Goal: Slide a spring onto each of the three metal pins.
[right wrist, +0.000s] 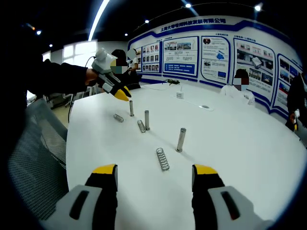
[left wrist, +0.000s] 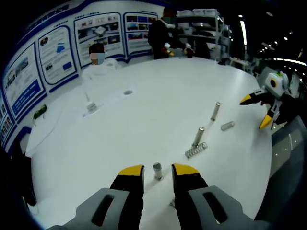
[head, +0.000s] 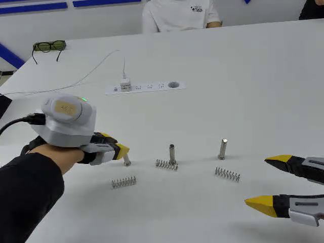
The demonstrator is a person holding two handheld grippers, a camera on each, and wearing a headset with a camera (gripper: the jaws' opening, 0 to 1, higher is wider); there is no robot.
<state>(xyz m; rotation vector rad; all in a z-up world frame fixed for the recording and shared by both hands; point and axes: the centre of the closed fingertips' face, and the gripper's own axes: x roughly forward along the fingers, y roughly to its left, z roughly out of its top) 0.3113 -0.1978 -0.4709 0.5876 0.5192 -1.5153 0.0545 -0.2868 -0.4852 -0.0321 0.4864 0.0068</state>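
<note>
Head view from my remote station: at the left of the white worktop [head: 253, 86], my left gripper [head: 121, 151] sits low against the left pin [head: 126, 161]. The left gripper view shows that pin upright between the yellow-tipped jaws. They are narrowly parted, with a sliver of gap on either side, and pinch nothing.

Just nearer me, the left spring [head: 124, 182] lies flat on the worktop, apart from the pin. At centre, the middle spring [head: 166, 164] lies on its side at the foot of the upright middle pin [head: 172, 153], seemingly touching it.

Further right, the right pin [head: 223, 149] stands alone. The right spring [head: 227, 174] lies flat a little nearer me, close to it but apart. At the right edge, my right gripper [head: 267, 181] hovers with its jaws spread wide and nothing between them. The right gripper view shows that spring and pin ahead, beyond the open tips.

Across the back of the worktop are dark glasses [head: 49, 46] at far left and a white power strip [head: 147, 87] with a charger [head: 125, 83] plugged in. A person in a white shirt [head: 179, 15] sits at the far edge.
</note>
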